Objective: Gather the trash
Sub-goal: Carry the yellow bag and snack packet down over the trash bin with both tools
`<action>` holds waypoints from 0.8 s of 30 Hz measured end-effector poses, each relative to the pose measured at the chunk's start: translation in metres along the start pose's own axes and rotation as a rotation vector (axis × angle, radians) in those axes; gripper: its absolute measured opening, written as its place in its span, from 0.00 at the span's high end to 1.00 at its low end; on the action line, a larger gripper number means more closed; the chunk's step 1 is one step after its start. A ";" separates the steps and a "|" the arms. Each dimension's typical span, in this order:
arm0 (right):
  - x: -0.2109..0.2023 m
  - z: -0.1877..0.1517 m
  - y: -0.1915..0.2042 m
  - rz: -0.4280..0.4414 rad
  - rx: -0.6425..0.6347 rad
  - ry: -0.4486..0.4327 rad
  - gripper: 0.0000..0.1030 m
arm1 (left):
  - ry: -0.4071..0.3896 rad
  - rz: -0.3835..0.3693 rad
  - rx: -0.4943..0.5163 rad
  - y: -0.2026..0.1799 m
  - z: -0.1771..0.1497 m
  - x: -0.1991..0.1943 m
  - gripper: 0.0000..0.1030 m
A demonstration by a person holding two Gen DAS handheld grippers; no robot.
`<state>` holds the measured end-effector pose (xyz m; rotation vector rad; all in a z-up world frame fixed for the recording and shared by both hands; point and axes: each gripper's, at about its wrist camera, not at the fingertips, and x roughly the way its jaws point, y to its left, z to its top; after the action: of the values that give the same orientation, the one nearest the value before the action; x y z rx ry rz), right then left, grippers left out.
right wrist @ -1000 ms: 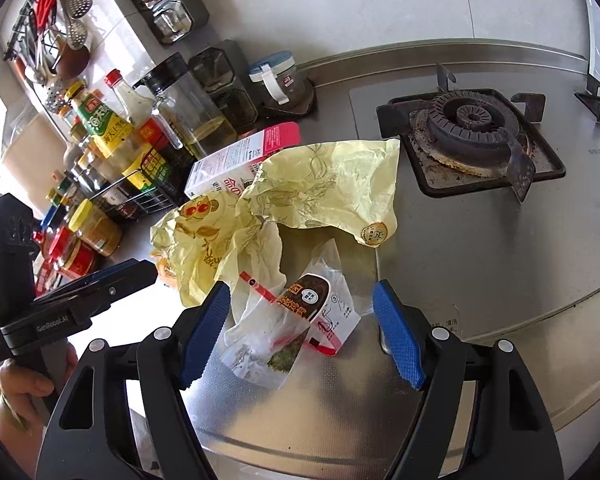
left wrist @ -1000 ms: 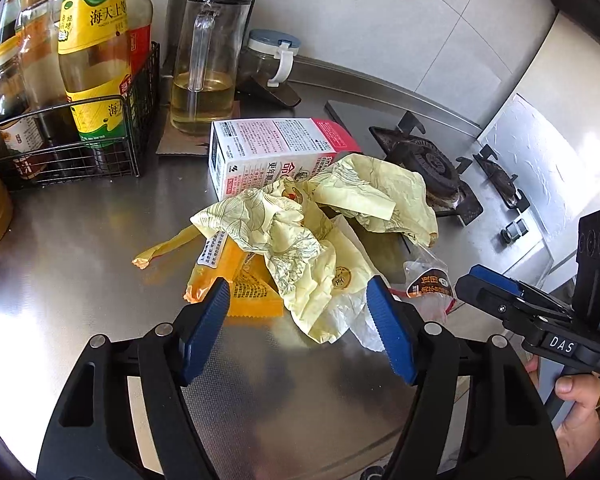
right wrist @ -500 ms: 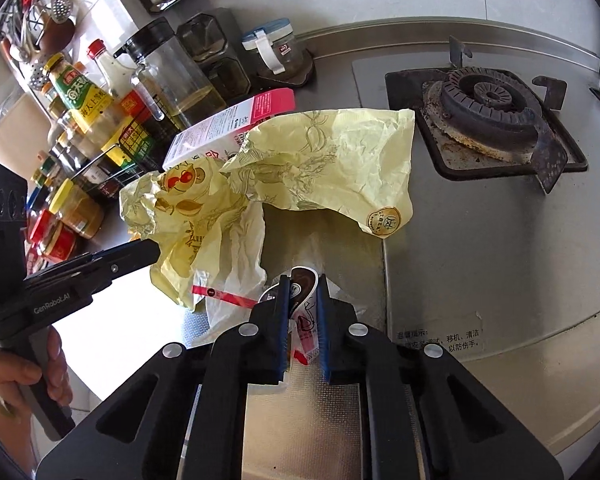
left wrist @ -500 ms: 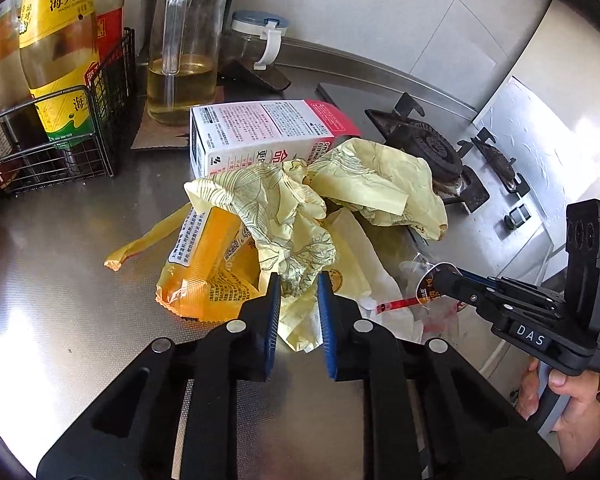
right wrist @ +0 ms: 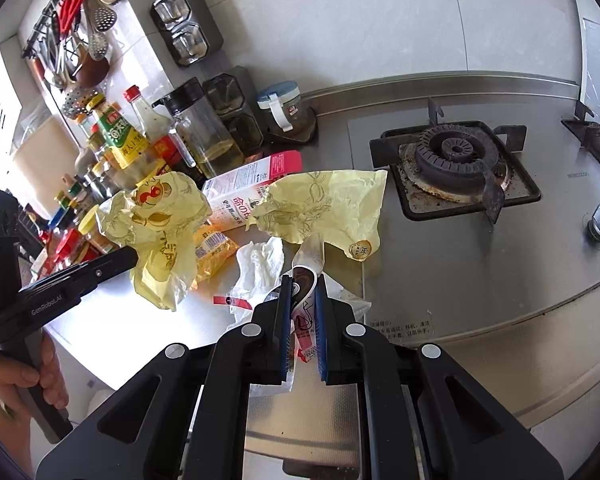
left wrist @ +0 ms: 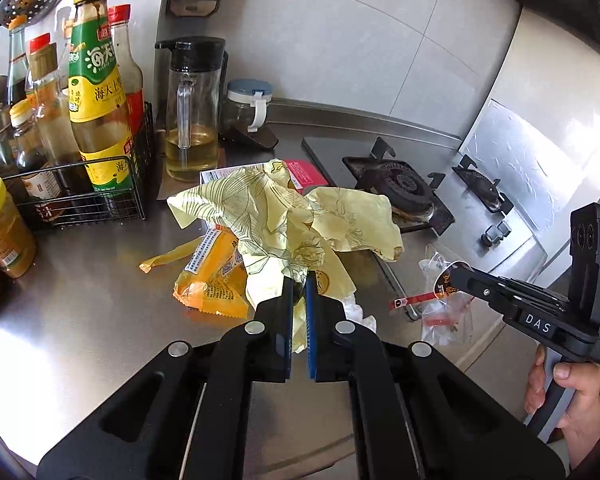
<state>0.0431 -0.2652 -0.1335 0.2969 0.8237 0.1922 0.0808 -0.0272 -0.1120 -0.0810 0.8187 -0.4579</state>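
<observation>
The left tool (left wrist: 299, 280) is pinched nearly closed on a fold of the crumpled yellow paper (left wrist: 276, 216), whose bulk hangs raised above the worktop (left wrist: 80, 300). The right tool (right wrist: 303, 284) is likewise clamped on a clear plastic wrapper (right wrist: 300, 320) with a brown and red label, held near the worktop's front edge.

The rest of the trash lies just beyond: an orange snack packet (left wrist: 210, 276) beside the raised paper, a white tissue (right wrist: 260, 260), a second yellow sheet (right wrist: 332, 208) draped toward the stove, and a pink and white carton (right wrist: 252, 188) on its side behind.

Both grips look thin. The paper could tear or slide out if pulled quickly, and its trailing folds may drag the packet or tissue off the edge. The slick wrapper could slip free just as easily.

Behind the pile stand an oil jug (left wrist: 190, 120) and a wire rack of sauce bottles (left wrist: 96, 120), with the stove burner (right wrist: 456, 156) to the right; a wide swing could knock them.
</observation>
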 end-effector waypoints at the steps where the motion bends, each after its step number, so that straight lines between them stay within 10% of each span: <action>1: -0.006 -0.004 0.002 0.003 -0.005 -0.003 0.88 | -0.008 0.001 0.001 -0.003 -0.004 -0.008 0.96; 14: -0.072 -0.095 0.029 0.044 -0.064 0.052 0.88 | 0.033 0.014 -0.042 -0.041 -0.113 -0.087 0.96; 24: -0.063 -0.182 0.021 0.020 -0.058 0.190 0.88 | 0.159 0.023 -0.134 -0.038 -0.205 -0.078 0.96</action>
<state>-0.1351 -0.2292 -0.1995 0.2349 1.0012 0.2652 -0.1268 -0.0069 -0.1903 -0.1601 1.0055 -0.3908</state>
